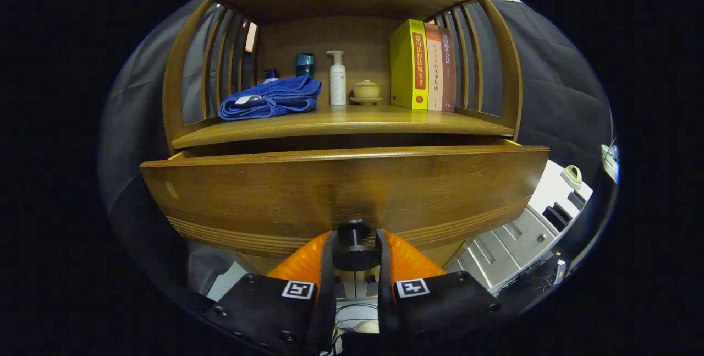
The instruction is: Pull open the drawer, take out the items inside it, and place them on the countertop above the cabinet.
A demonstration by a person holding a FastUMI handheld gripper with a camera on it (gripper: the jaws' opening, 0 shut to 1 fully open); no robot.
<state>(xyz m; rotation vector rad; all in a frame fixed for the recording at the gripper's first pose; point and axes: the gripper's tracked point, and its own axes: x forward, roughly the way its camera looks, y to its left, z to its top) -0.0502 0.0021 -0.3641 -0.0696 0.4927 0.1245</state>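
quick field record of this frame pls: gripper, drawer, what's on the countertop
gripper: gripper fingers closed on either side of the drawer knob
drawer: drawer pulled partly out of the cabinet; inside hidden behind its front panel
countertop: countertop holds folded blue towel, teal cup, white pump bottle, small lidded bowl, three upright books
task stage: no item taken out yet, as far as visible

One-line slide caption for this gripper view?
Gripper shut on the drawer knob, drawer pulled partly out beneath the countertop holding a blue towel, bottles and books.
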